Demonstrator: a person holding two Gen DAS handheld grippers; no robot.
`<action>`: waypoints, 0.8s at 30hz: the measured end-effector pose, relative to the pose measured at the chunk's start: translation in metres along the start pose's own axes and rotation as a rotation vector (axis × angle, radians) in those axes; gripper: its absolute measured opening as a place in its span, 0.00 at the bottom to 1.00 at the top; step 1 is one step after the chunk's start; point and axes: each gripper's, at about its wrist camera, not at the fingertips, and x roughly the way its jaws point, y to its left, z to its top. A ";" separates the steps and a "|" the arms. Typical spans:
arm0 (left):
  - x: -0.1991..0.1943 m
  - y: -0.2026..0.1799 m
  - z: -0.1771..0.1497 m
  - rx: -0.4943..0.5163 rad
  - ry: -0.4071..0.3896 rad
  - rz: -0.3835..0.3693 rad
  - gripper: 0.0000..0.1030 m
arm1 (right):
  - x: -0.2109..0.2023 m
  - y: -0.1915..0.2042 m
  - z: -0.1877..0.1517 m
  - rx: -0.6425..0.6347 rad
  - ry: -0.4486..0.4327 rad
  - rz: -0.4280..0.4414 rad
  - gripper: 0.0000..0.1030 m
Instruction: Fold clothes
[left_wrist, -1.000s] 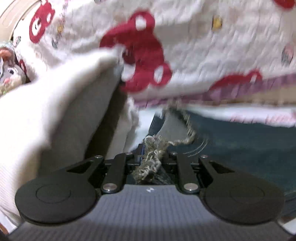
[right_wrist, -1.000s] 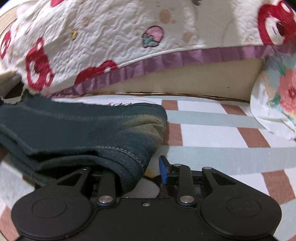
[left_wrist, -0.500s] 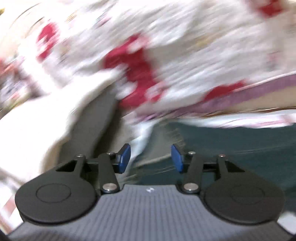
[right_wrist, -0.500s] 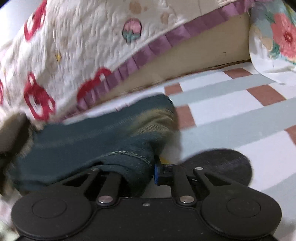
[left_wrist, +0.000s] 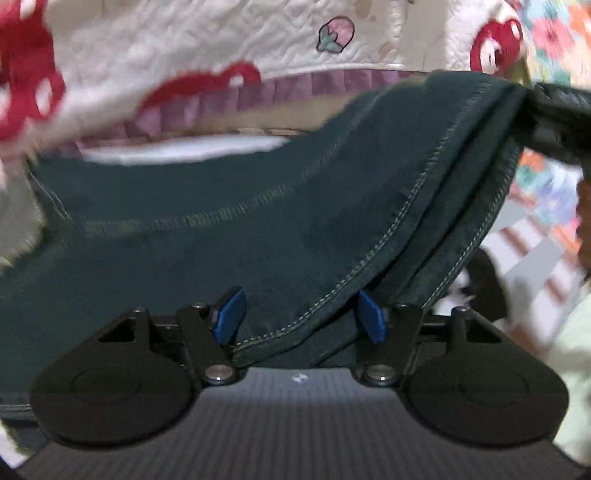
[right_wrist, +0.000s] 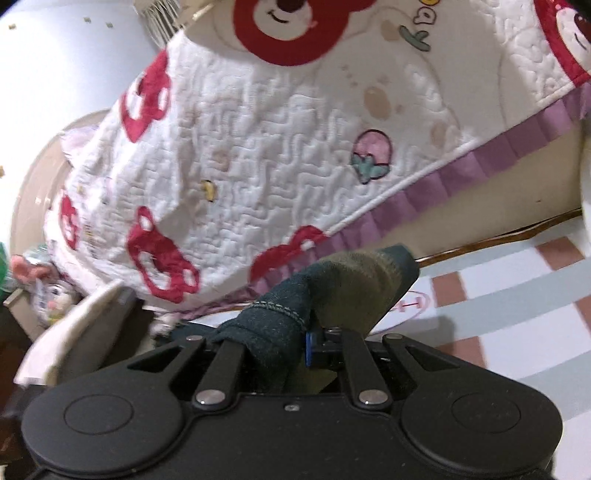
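Note:
Dark blue jeans hang stretched across the left wrist view, rising to the upper right, where the black right gripper holds their edge up. My left gripper is open and its jaws are still widening. A stitched seam fold lies loosely between its blue pads, which do not press on it. In the right wrist view, my right gripper is closing tight on a bunched, faded fold of the jeans and holds it above the bed.
A white quilt with red bears and a purple frill rises behind the jeans. The sheet has grey and brown stripes. A floral cloth lies at the right, and a white cushion and a soft toy at the left. A pale sleeve shows.
My left gripper let go of the frayed hem, opened, and swung right and down over the middle of the jeans. My right gripper closed on the denim and lifted it.

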 end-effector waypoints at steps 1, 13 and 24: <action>0.005 0.002 0.002 -0.021 0.028 -0.037 0.63 | -0.004 0.002 -0.001 0.006 -0.020 0.008 0.11; 0.035 -0.082 0.021 -0.028 0.074 -0.291 0.64 | -0.091 -0.005 0.028 0.031 -0.162 0.006 0.10; 0.014 -0.103 0.022 0.216 -0.018 0.011 0.66 | -0.156 -0.107 -0.031 0.045 -0.044 -0.481 0.09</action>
